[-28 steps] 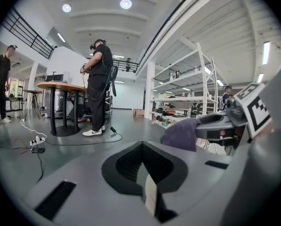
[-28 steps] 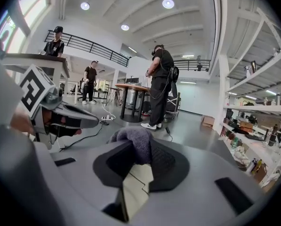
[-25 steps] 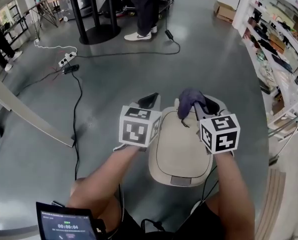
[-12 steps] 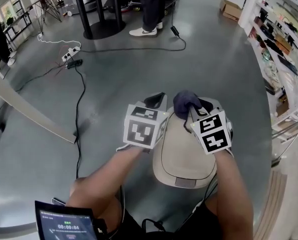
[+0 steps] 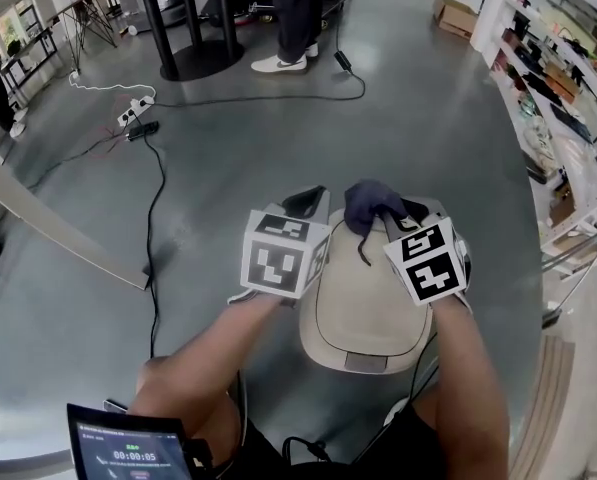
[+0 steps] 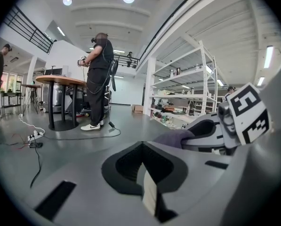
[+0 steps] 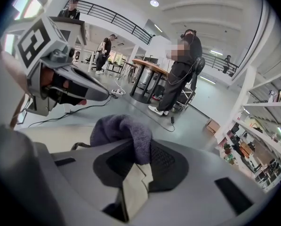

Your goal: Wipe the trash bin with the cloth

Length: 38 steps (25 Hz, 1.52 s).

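One beige trash bin (image 5: 363,308) stood closed on the grey floor (image 5: 228,168) between two hand-held grippers. The right gripper (image 5: 386,218) had its jaws clamped on a single dark purple cloth (image 5: 368,203), bunched at the far edge of the bin's top. The left gripper (image 5: 304,204) hung just beside the bin's left side, jaws together on nothing. One person (image 5: 290,13) stood beyond.

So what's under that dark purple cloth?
The beige trash bin, lid shut. The right tool pinches the cloth over the lid's far edge. The patch directly beneath the cloth is covered, and the bin's inside is hidden.
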{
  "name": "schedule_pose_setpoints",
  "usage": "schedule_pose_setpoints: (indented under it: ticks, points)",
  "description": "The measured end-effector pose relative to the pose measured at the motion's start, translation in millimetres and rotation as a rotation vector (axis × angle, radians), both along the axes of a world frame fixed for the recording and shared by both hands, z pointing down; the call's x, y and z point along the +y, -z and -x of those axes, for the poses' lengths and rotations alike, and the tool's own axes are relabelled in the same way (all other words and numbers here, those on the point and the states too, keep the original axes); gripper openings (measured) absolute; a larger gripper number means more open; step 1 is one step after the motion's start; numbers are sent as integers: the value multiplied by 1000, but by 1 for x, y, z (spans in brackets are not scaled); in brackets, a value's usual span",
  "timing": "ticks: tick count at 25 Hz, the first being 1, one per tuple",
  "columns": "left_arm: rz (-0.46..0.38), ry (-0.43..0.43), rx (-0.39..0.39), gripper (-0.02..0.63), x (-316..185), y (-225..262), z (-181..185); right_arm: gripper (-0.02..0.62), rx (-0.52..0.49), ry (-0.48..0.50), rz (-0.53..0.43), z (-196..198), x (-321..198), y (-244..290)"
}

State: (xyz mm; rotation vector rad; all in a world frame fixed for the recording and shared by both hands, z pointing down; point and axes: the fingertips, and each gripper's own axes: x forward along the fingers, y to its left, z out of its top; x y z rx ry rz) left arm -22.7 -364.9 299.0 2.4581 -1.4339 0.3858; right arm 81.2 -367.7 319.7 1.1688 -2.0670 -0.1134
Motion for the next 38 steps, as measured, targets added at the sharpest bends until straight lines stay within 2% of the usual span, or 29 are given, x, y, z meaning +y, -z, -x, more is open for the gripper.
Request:
schedule_pose_setpoints:
  ticks: [20, 25, 28, 31, 35, 38]
  points:
    - [3, -44, -45, -3, 5, -5, -5, 66, 89, -74, 99, -73, 19, -10]
    - [-3, -33, -56, -3, 13, -3, -24, 66, 80, -89, 68, -104, 27, -1]
    - [-3, -34, -55, -3, 16, 0, -25, 66, 20, -94, 19, -99, 27, 22]
    - [-6, -37, -54, -3, 21, 4, -21, 66, -121, -75, 7, -75, 33, 47]
    - [-14, -33, -52, -3, 32, 9, -14, 66, -270, -18, 61, -36, 49, 62]
    - [-19, -27, -44, -3, 43, 21, 2, 66, -324, 11, 115, 0, 61, 68]
